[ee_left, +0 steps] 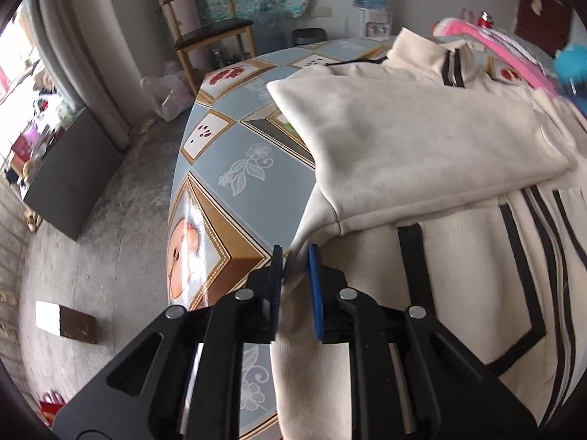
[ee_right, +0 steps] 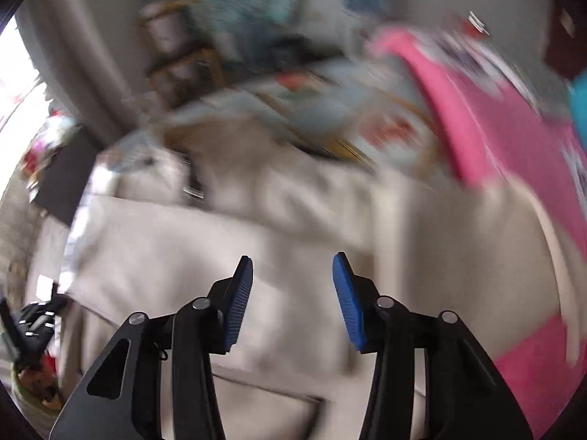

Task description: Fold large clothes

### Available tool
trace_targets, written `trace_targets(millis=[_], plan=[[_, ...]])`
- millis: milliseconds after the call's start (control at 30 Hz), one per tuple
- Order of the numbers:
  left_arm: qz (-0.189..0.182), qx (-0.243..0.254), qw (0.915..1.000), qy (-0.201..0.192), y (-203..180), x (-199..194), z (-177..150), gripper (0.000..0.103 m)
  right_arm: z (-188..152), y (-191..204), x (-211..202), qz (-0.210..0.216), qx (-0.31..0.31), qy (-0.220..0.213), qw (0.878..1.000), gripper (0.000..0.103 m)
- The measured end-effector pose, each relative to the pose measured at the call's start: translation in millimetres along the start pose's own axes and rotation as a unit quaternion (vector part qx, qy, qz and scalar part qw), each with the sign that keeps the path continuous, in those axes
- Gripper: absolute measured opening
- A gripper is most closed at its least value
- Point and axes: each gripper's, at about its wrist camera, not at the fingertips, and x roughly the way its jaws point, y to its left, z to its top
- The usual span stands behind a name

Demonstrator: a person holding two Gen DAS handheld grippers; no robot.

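Observation:
A cream zip-up jacket (ee_left: 403, 139) with black stripes lies on the patterned table (ee_left: 234, 154). One sleeve is folded across its body, and the collar points to the far side. My left gripper (ee_left: 296, 256) is at the jacket's near left edge, shut on a fold of cream fabric that runs between its blue pads. In the right wrist view, which is blurred, the same jacket (ee_right: 256, 242) fills the middle. My right gripper (ee_right: 293, 267) hangs above it, open, with nothing between its fingers.
A pink garment (ee_right: 513, 139) lies on the table to the jacket's right, also seen as a pink garment (ee_left: 488, 38) at the far end. The table's left edge drops to a concrete floor with a wooden chair (ee_left: 205, 18), a dark cabinet (ee_left: 69, 172) and a small box (ee_left: 68, 321).

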Motion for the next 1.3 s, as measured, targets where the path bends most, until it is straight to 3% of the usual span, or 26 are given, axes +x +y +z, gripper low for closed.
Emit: trace_targets(millis=[67,167,233,333,433,500,633,667,700,733,967,1167,1300], plan=[[0.0,0.001,1.0,0.006,1.4,4.0,-0.6,0.019,20.9,41.5,14.6,0.05,-0.022,0.018,0.998,0.045],[-0.003,-0.005,1.0,0.007,5.1,8.7,-2.0,0.022,47.4,114.9,59.5,0.126,-0.041,0.078,0.988,0.046],[-0.004,-0.01,0.9999,0.004,8.0,9.1,-2.7,0.025,59.7,163.3,97.2,0.142,-0.067,0.117,0.981,0.046],[-0.024,-0.038,0.999,0.001,17.4,10.2,-4.8,0.026,70.7,233.7,156.2,0.121,-0.116,0.176,0.97,0.046],[-0.046,-0.069,0.9966,-0.006,26.1,11.1,-8.3,0.023,76.0,273.0,194.2,0.082,-0.143,0.186,0.969,0.046],[-0.053,-0.075,0.9957,-0.012,28.0,10.9,-10.4,0.017,82.9,291.7,218.7,0.026,-0.169,0.179,0.969,0.046],[-0.067,-0.081,0.9943,-0.021,29.6,10.2,-13.5,0.007,84.6,304.6,239.5,-0.006,-0.192,0.187,0.963,0.046],[-0.07,-0.083,0.9939,-0.022,30.5,9.7,-14.4,0.006,82.1,310.2,237.9,-0.013,-0.211,0.183,0.96,0.041],[-0.075,-0.087,0.9931,-0.025,33.1,9.0,-14.9,0.005,78.8,314.7,235.5,-0.014,-0.232,0.182,0.955,0.022],[-0.081,-0.096,0.9917,-0.03,37.2,7.3,-16.1,0.005,76.9,318.1,231.8,-0.007,-0.241,0.187,0.952,0.009],[-0.095,-0.137,0.9843,-0.056,56.1,-6.8,-23.3,0.004,85.7,321.7,199.5,0.052,-0.223,0.153,0.961,0.006],[-0.108,-0.155,0.9815,-0.033,63.2,3.7,-31.8,0.005,71.5,329.0,229.1,0.039,-0.233,0.143,0.961,0.006],[-0.089,-0.147,0.9848,-0.025,62.3,-3.0,-29.6,0.019,80.8,316.1,201.8,0.059,-0.218,0.134,0.965,0.013]])
